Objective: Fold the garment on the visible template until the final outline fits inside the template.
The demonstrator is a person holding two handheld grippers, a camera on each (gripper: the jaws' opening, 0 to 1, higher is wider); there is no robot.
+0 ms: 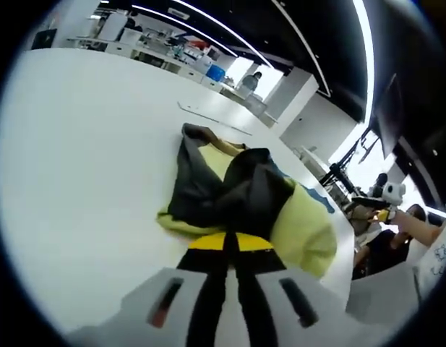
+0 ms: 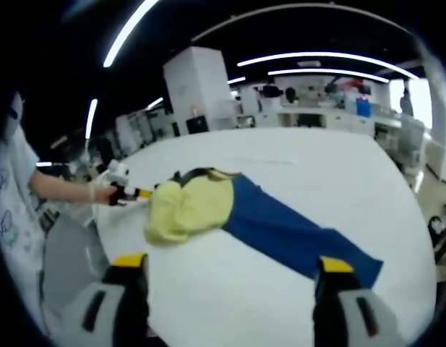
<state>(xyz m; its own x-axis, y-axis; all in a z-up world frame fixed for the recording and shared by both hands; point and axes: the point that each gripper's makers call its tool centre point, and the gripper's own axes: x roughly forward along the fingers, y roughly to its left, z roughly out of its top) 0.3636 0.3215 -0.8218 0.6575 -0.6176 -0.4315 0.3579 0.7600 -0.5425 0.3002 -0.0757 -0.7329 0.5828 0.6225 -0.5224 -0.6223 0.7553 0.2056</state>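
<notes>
A crumpled garment (image 1: 244, 191), dark grey and yellow-green with a bit of blue, lies bunched on the white table (image 1: 78, 181). My left gripper (image 1: 230, 242) has its yellow-tipped jaws pressed together at the near edge of the bunch. In the right gripper view the garment (image 2: 280, 228) shows a yellow-green lump on the left and a long blue part stretching right. There the left gripper (image 2: 139, 194), held by a gloved hand, touches the lump's left edge. My right gripper (image 2: 231, 262) is wide open, short of the cloth and above the table (image 2: 230, 303). A faint template line (image 1: 212, 117) crosses the table beyond the garment.
The table's edge (image 1: 345, 238) runs close to the garment's right side. The right gripper (image 1: 382, 206) and a person's arm (image 1: 425, 230) sit past it. A chair back (image 2: 71, 260) stands by the table. Lab benches (image 2: 309, 119) and a person (image 1: 250, 81) are far behind.
</notes>
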